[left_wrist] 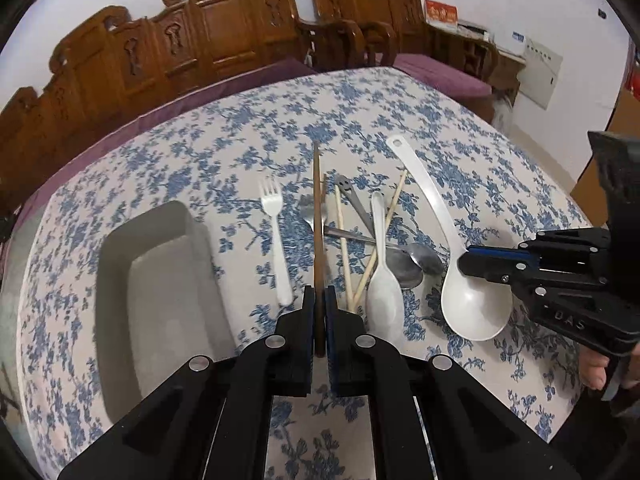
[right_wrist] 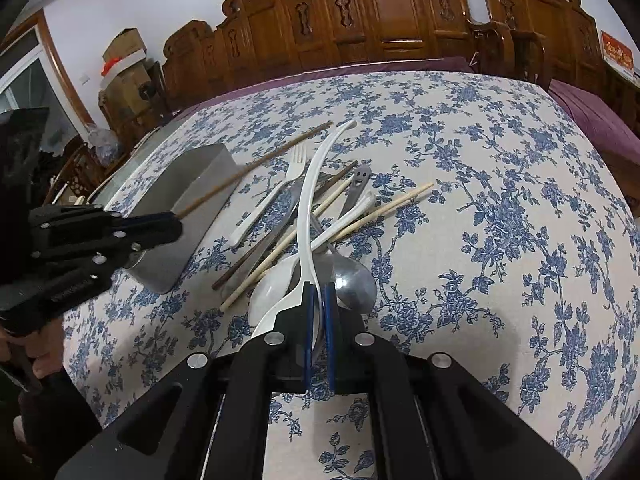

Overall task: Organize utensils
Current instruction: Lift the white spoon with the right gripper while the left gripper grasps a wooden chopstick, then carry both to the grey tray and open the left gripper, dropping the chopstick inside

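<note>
**Both tools clamped on utensils above the pile**

Left tool (left_wrist: pixel 319 300) is closed on the near end of a dark brown chopstick (left_wrist: pixel 317 216), a thin straight stick that runs away from the fingers and, in the right wrist view, hangs over the metal tray (right_wrist: pixel 208 172). Right tool (right_wrist: pixel 319 300) is pinched tight on the bowl edge of the big white ladle (right_wrist: pixel 310 216), whose long curved handle sweeps away across the heap.

The remaining utensils lie tangled on the bench (left_wrist: pixel 460 120), which wears a cloth of blue flowers on white. A white plastic fork (left_wrist: pixel 276 236) rests alone just left of the held chopstick, tines pointing away. To the right sit a metal fork (left_wrist: pixel 310 208), a pair of pale wooden chopsticks (left_wrist: pixel 343 248) crossing one another, a small white spoon (left_wrist: pixel 383 280), two steel spoons (left_wrist: pixel 416 262) with bowls side by side, and a grey handle with a smiling face (left_wrist: pixel 345 186). The second dark chopstick (right_wrist: pixel 280 224) lies under the pile, with the ladle's handle passing above it all.

The grey rectangular tray stands to the left of the pile; nothing shows inside it. Carved wooden chairs (left_wrist: pixel 224 28) line the far side.
</note>
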The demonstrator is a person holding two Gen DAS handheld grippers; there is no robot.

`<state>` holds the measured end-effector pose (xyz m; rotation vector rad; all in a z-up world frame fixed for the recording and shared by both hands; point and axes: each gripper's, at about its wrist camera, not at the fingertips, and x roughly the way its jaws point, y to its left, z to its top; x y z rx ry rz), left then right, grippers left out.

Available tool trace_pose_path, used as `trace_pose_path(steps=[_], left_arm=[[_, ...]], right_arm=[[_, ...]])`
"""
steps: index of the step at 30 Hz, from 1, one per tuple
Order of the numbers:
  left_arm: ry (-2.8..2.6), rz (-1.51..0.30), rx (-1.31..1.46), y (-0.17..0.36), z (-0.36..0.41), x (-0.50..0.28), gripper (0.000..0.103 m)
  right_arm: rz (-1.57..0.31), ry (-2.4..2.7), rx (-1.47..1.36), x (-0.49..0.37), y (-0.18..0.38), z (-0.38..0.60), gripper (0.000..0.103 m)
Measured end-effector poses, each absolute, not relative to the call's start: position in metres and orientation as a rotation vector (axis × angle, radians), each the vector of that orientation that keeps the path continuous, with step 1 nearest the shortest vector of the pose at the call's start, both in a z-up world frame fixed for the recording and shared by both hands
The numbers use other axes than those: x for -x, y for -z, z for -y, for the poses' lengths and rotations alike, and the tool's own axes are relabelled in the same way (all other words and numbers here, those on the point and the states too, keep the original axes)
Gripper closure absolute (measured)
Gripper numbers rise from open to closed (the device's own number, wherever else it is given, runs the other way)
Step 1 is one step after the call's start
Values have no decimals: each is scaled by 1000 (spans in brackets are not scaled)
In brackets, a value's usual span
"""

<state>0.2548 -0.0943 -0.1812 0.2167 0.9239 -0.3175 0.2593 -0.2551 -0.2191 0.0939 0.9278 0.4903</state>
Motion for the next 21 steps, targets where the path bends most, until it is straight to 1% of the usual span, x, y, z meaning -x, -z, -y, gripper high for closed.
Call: trace_pose_path(steps=[15,21], left_arm=[[243,-835,-137,162,23,-234,99],[228,-777,-41,152,-6,-220,99]], right_arm=[[-894,-487,-86,-254,209,237,97],[-864,-502,-57,-246,198,220,97]])
